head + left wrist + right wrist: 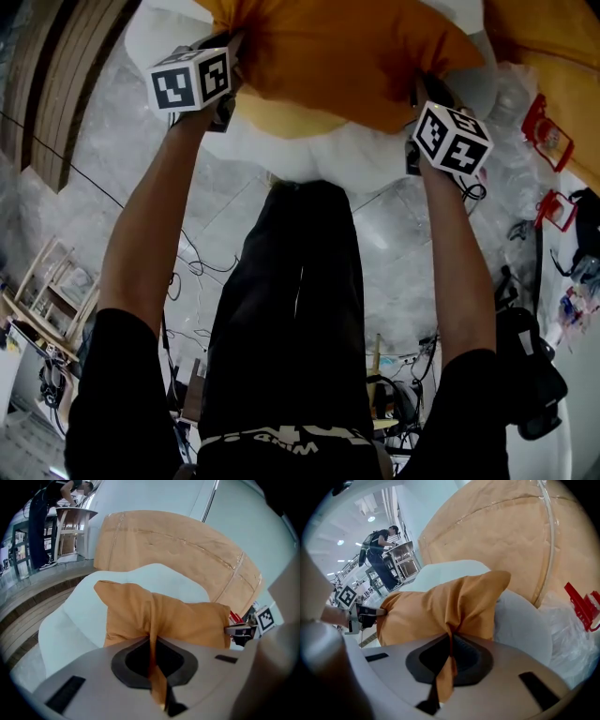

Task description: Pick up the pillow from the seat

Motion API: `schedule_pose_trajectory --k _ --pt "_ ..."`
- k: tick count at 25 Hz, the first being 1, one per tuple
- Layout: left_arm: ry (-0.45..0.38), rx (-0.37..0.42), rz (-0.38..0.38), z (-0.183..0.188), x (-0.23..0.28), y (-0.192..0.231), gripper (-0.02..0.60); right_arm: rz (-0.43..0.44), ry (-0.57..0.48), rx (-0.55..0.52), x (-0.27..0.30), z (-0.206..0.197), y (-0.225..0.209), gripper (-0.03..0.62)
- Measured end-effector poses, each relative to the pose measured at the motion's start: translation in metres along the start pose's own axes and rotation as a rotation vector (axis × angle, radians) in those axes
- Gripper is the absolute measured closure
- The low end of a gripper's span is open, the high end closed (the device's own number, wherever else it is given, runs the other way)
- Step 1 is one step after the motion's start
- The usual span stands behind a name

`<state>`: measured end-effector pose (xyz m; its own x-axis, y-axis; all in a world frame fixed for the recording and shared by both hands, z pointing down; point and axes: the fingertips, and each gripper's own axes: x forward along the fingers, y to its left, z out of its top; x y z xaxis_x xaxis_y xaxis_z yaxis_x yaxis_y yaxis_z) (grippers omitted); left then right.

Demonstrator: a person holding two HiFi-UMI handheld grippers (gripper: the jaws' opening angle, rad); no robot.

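Pillow (pixel 342 56), orange and plainly soft and light, sits on the white seat (pixel 65 630). The left gripper (pixel 152 667) and right gripper (pixel 450 660) each have jaws clamped on a pinched fold of fabric at opposite ends. The loose cloth may slip, so deep corner pinches look safest.

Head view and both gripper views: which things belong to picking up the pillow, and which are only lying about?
Belong to the job: pillow, seat, left gripper and right gripper, each shut on the pillow.
Only lying about: red clamps, plastic sheet, brown paper wrap, floor cables.
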<state>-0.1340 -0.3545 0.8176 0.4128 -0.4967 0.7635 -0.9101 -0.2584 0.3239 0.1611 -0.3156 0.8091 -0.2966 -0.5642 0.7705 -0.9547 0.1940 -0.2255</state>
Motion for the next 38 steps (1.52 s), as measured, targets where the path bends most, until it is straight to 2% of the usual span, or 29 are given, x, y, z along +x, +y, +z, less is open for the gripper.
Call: schedule_pose_trajectory --k 10,19,27,30,34,38 --pt "-0.047 0.024 0.019 0.012 -0.032 -0.017 0.566 -0.011 -0.028 0.023 -0.028 0.007 0.003 0.562" --pt "-0.099 0.052 0.022 0.058 -0.114 -0.048 0.565 -0.007 -0.095 -0.033 -0.097 0.07 0.022 0.562" --pt "-0.133 0.092 0.036 0.108 -0.229 -0.089 0.566 0.013 -0.139 -0.064 -0.196 0.136 0.056 0.562" --pt "-0.185 0.108 0.052 0.132 -0.282 -0.104 0.566 0.039 -0.19 -0.095 -0.243 0.166 0.08 0.562" --pt "-0.282 0.17 0.082 0.164 -0.358 -0.131 0.566 0.065 -0.266 -0.098 -0.311 0.194 0.104 0.562" --pt "-0.36 0.217 0.064 0.181 -0.418 -0.158 0.566 0.091 -0.346 -0.12 -0.374 0.219 0.125 0.562"
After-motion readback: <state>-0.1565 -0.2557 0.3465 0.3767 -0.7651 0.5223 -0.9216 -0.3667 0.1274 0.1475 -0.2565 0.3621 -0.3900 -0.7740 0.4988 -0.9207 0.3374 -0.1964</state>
